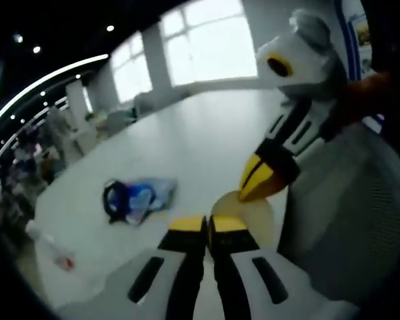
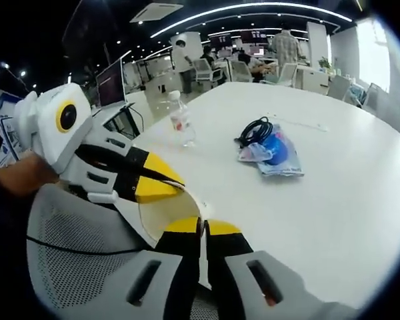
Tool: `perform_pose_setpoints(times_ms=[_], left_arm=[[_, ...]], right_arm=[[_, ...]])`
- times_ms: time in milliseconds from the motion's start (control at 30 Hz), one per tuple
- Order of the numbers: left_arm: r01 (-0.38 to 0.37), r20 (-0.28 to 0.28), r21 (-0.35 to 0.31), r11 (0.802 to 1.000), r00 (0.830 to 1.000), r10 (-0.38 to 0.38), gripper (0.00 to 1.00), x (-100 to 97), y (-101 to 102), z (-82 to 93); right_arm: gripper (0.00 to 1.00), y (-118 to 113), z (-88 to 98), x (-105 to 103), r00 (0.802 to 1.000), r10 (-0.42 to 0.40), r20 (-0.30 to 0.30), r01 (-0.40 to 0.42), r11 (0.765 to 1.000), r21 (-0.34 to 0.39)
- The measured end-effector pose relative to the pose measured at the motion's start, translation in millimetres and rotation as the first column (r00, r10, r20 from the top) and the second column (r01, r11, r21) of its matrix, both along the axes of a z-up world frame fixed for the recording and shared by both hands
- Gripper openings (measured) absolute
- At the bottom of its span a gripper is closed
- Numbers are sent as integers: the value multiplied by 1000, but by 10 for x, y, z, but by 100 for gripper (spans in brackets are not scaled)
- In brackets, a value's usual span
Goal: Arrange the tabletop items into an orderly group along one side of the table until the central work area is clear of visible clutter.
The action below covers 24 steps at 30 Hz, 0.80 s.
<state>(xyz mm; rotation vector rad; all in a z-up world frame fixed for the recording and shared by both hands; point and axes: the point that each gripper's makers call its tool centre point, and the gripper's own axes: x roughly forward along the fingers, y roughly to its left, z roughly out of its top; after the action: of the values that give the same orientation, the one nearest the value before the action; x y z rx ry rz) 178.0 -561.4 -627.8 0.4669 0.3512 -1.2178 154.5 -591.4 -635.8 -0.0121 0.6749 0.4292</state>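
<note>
Table [image 2: 333, 200] smooth white, slight sheen. Bottle [image 2: 181, 120] clear plastic, red label. Bag [image 2: 273, 152] thin crinkly clear plastic, glossy; black cable [image 2: 255, 130] on it looks rubbery. Chair [image 2: 73, 253] grey mesh cloth, matt. Disc [image 2: 168, 213] pale translucent plastic, smooth. Grippers [image 1: 207, 225] [image 2: 201, 228] matt white, black and yellow plastic.

left gripper [image 1: 207, 225] jaws closed, right gripper [image 2: 201, 227] jaws closed, tips near

left gripper [image 1: 207, 225], right gripper [image 2: 201, 228], white bodies w/ black slots, yellow-tipped black jaws
</note>
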Motion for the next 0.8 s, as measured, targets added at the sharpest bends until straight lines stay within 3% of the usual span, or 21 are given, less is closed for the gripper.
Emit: perform_pose_setpoints(times_ms=[133,233,333,533,800], left_arm=[[-33,-57,-13,999,998,32,0,26,5,-17],[-49,-57,10,999,997,50,0,71,25,-49],[-70,-80,18,997,994,71,0,119,54,-80],[-115,-117,31,993,986,117,0,230,122,-145],[-182,-154,35,983,970,185,0,467,223,-209]], right_arm=[[2,-10,58,26,999,13,46,-11,999,-31],[3,-23,93,45,997,16,76,-12,999,-42],[13,-41,171,82,992,5,123,-1,999,-33],[25,-69,236,94,987,0,163,5,1000,-25],[52,-149,267,93,979,-17,202,20,1000,-14]])
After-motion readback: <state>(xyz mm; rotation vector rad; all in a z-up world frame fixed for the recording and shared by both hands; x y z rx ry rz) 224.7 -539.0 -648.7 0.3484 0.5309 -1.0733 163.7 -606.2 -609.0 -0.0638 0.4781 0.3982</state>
